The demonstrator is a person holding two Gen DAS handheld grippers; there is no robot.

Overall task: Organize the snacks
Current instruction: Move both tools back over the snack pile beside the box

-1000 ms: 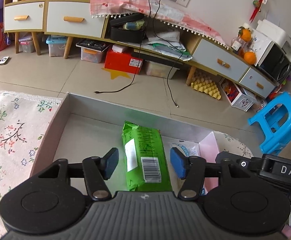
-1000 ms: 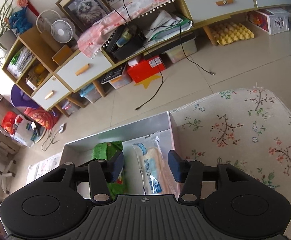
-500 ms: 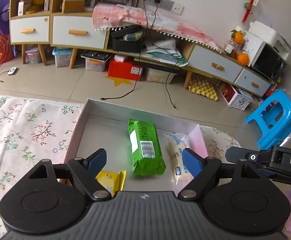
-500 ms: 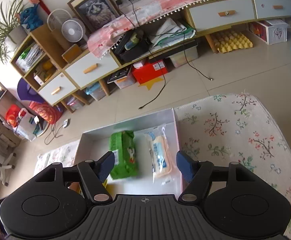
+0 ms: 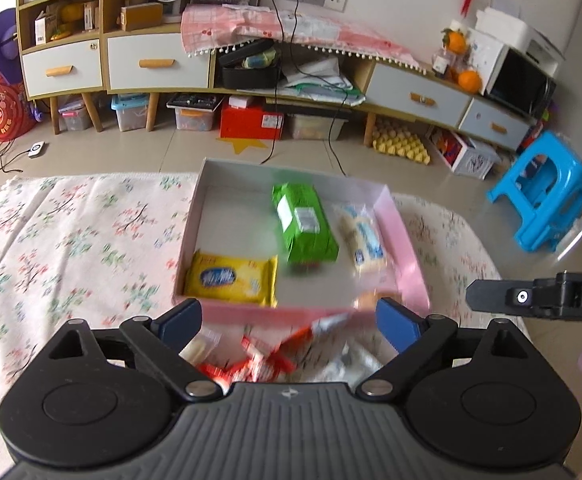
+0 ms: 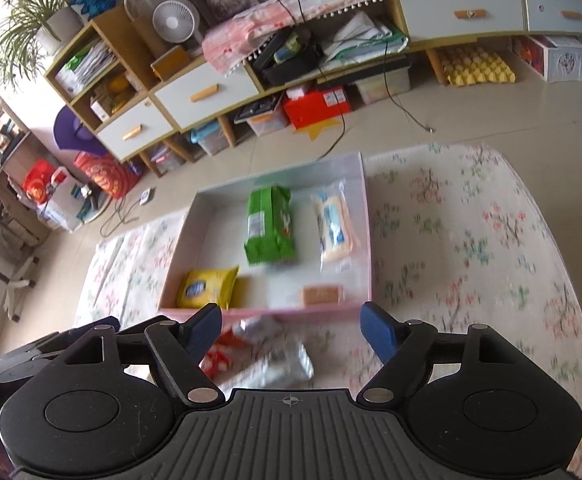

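- Inside pink box: green pack, pale pack, yellow pack.
- Left gripper, right gripper: jaws just opened wide, nothing between them.
- Loose wrappers lie before box; approach low, square, one at a time.

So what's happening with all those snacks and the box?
A person is sorting snacks into a pink box. The green pack, pale pack, yellow pack and a cracker lie inside. The left gripper and right gripper have just been opening, both empty. More wrappers wait outside.
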